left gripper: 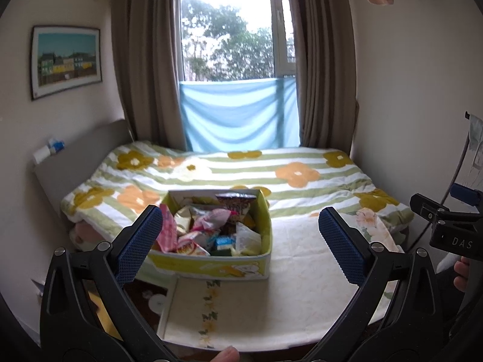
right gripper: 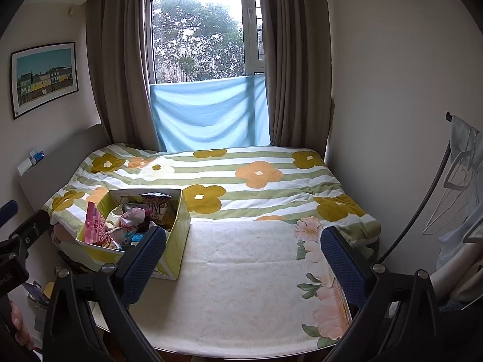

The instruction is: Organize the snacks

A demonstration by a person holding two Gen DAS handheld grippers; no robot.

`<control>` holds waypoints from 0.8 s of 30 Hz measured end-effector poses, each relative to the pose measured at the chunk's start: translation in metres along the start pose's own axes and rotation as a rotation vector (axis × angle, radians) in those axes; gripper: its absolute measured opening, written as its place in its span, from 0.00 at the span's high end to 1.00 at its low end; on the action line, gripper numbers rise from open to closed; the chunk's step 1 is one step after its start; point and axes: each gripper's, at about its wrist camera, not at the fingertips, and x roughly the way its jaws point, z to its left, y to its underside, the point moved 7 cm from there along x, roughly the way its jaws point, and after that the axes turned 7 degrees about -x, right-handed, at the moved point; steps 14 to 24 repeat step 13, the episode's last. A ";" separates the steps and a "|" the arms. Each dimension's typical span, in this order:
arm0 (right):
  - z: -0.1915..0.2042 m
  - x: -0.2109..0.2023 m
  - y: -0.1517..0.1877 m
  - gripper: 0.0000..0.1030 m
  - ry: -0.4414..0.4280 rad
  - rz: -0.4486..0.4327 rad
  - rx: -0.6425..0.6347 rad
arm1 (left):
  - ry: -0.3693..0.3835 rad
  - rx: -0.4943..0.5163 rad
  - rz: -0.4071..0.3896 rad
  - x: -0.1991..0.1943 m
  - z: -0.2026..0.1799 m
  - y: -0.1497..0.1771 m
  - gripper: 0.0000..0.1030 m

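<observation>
A yellow-green open box (left gripper: 211, 264) full of mixed snack packets (left gripper: 208, 226) stands on the near left part of the bed. In the right wrist view the same box (right gripper: 178, 235) sits at lower left, with a pink packet (right gripper: 94, 226) sticking up at its left edge. My left gripper (left gripper: 241, 241) hangs open in front of the box, nothing between its blue pads. My right gripper (right gripper: 244, 259) is open too, over the cream mattress to the right of the box. The right gripper's body (left gripper: 446, 223) shows at the right edge of the left wrist view.
The bed has a cream floral sheet (right gripper: 241, 286) in front and a striped flower quilt (right gripper: 241, 178) behind. A grey headboard (left gripper: 81, 157) runs along the left, with a window and curtains (left gripper: 145, 60) at the back. Hangers and clothes (right gripper: 462, 181) crowd the right wall.
</observation>
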 end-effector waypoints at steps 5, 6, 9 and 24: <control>-0.001 0.002 0.000 0.01 -0.005 0.005 0.002 | 0.004 -0.007 -0.028 -0.006 0.000 -0.005 0.00; -0.001 0.003 0.000 0.01 -0.007 0.007 0.003 | 0.009 -0.013 -0.026 -0.005 0.001 -0.005 0.00; 0.000 0.006 -0.001 0.01 -0.012 0.013 0.001 | -0.001 -0.024 -0.015 -0.002 0.006 -0.003 0.00; 0.004 0.016 -0.001 0.01 -0.019 0.028 -0.008 | -0.010 -0.029 -0.017 0.002 0.012 -0.001 0.00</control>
